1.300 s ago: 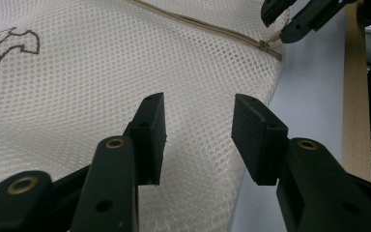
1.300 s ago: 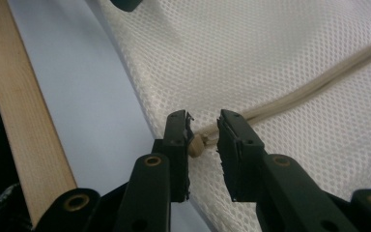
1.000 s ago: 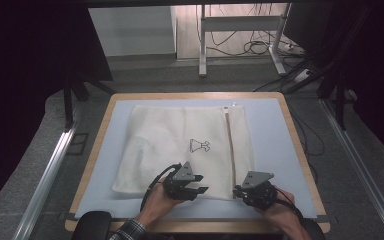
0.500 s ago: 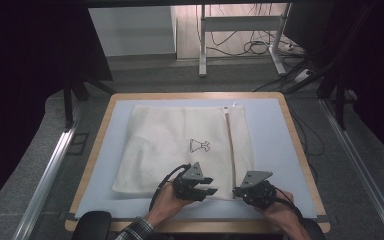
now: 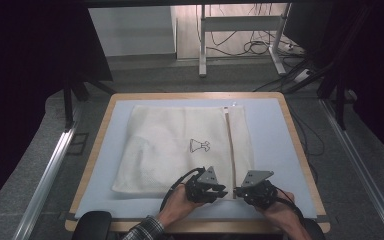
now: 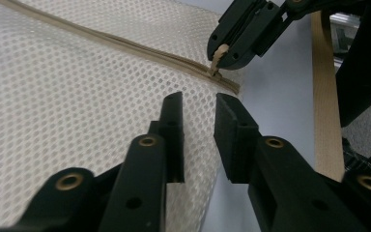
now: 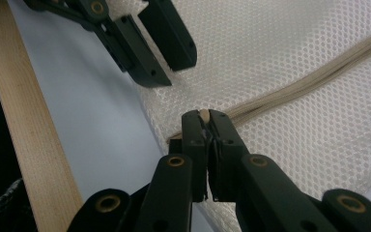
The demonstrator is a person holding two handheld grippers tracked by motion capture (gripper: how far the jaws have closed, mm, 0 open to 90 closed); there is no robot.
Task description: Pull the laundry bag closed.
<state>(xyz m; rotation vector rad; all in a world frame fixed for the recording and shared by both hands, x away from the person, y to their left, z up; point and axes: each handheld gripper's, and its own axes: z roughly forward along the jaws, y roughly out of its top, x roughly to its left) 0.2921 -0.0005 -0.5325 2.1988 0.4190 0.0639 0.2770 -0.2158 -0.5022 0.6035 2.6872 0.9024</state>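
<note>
Right gripper view: left gripper (image 7: 166, 46) crowds the pinched zipper pull (image 7: 204, 115).

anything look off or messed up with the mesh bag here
Nothing stands out. The white mesh bag lies flat on the blue mat, slightly skewed to its edges, with no tears visible. The right gripper is shut on the zipper pull at the near end; the left gripper is open over the mesh.
</note>
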